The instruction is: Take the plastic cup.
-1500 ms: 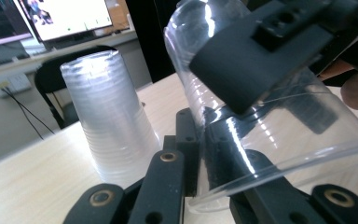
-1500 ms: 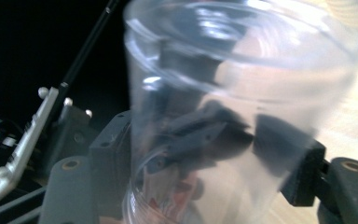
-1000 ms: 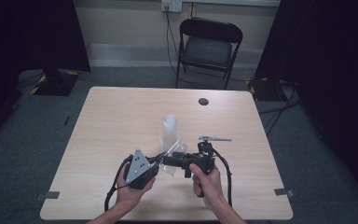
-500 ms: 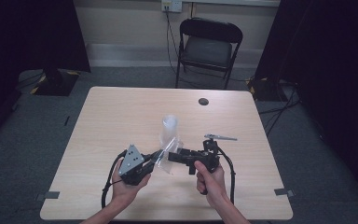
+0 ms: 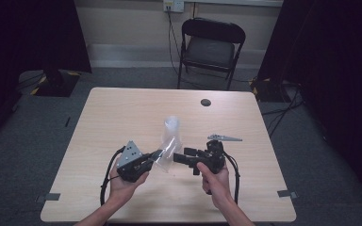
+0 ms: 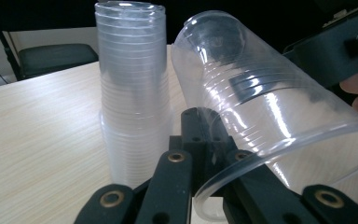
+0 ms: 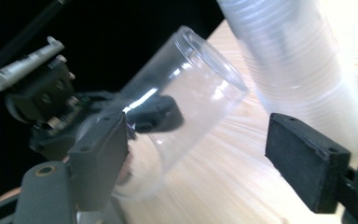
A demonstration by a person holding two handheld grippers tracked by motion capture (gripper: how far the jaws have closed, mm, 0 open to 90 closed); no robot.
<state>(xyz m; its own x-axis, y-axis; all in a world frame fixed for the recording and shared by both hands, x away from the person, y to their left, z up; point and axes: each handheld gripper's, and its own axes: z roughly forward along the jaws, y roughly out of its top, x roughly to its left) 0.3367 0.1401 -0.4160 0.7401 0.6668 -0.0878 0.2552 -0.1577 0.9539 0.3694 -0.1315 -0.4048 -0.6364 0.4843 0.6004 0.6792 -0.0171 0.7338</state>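
Observation:
A stack of clear plastic cups [image 5: 172, 126] stands upside down in the middle of the wooden table [image 5: 122, 113]. Just in front of it, my left gripper [image 5: 156, 155] is shut on the rim of a single clear cup [image 5: 166, 149], held tilted above the table. In the left gripper view the cup [image 6: 261, 102] leans to the right beside the stack [image 6: 133, 93], its rim pinched in my left gripper [image 6: 205, 140]. My right gripper [image 5: 178, 157] points left at the cup. Its jaws have just been closing. The cup [image 7: 182, 93] lies between them near the left pad, and my right gripper [image 7: 205, 149] is open.
A small black disc [image 5: 206, 102] lies near the table's far edge. A black folding chair [image 5: 212, 47] stands behind the table. Cables trail from both grippers toward the table's near edge. Dark curtains hang at both sides.
My left hand has shifted left and slightly away from me with the single cup, so the gap between the two grippers is wider. The right hand has stayed about where it was.

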